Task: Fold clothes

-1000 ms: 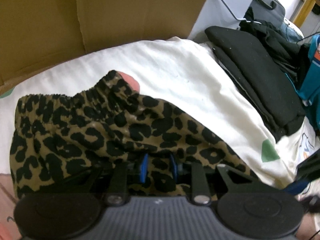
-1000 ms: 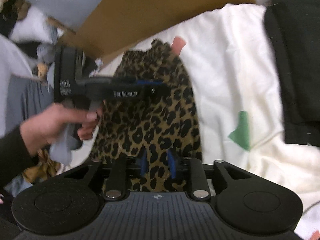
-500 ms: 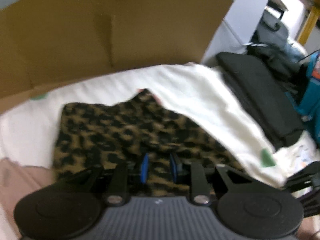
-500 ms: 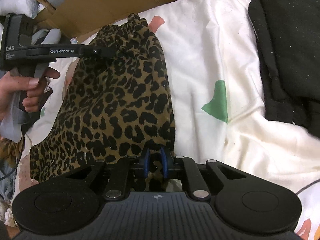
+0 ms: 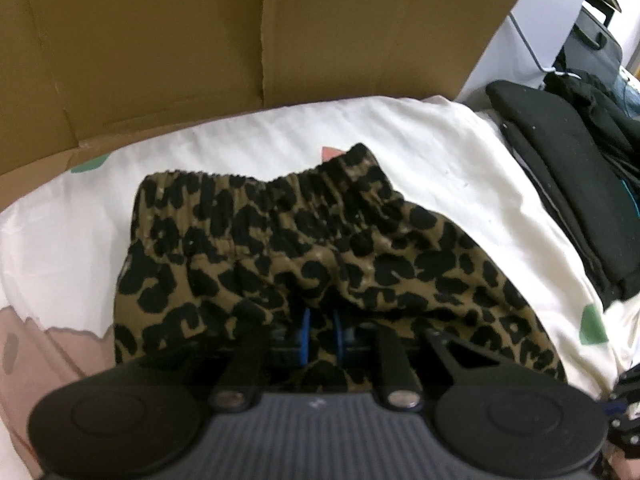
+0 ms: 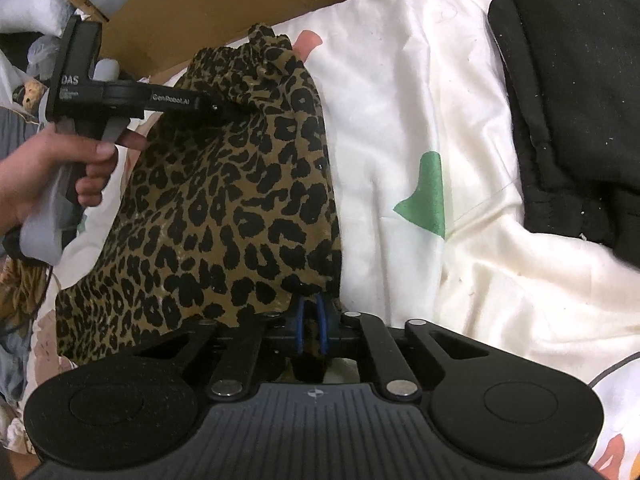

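Both wrist views close over leopard-print garment [image 5: 304,256]

Left gripper [image 6: 224,108] reads "DAS" and, seemingly, "GenRobot.AI".

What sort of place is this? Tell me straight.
Probably a cluttered bedroom at home: the leopard-print garment lies on a white printed bedsheet, with folded black clothes piled alongside and a cardboard box behind.

A bed covered by a white sheet [image 6: 400,120] printed with green and pink shapes is carrying everything. A leopard-print garment [image 6: 224,200] is lying directly on it, left of centre. A stack of folded black clothes [image 6: 572,100] is resting on the sheet's right side, apart from the garment.
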`<state>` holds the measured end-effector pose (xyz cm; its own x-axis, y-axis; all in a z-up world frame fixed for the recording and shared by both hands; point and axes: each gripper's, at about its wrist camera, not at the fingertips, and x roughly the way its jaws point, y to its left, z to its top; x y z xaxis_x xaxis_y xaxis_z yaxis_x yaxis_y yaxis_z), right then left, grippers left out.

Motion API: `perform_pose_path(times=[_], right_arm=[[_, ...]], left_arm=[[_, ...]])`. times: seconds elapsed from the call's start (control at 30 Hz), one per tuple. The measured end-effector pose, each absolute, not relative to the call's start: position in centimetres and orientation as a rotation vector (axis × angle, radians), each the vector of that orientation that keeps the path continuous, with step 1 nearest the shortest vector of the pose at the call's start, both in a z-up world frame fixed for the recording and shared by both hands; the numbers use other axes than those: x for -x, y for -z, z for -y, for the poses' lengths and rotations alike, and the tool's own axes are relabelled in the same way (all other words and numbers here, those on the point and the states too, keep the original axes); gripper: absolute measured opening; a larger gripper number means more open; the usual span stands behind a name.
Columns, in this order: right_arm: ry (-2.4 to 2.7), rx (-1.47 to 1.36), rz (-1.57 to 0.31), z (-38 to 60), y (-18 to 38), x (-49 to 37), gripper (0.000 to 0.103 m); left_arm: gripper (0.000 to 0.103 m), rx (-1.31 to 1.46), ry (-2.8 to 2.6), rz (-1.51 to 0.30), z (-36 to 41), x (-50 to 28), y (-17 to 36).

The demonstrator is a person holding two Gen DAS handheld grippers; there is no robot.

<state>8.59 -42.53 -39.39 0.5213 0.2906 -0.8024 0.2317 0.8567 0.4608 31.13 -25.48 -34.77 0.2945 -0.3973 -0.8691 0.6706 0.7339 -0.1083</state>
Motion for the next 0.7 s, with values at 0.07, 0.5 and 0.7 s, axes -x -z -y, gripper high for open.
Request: perform_pose_path(times=[0.07,0.5,0.7], right_arm=[[-0.036,-0.565,-1.036,42.5,39.5,-8.5,0.009],[-0.043,-0.553,-1.052,42.7,39.7,-8.7,0.008],[-0.042,-0.543,-1.057,42.6,39.7,-8.6,0.006]], left_arm=[[0.015,-0.307,0.729,-1.045,25.3,-30.8,34.1],[0.016,-0.273,0.675,-1.028,22.6,-32.8,32.3],[0.018,-0.244,0.662,-1.051,22.7,-34.0,34.2]])
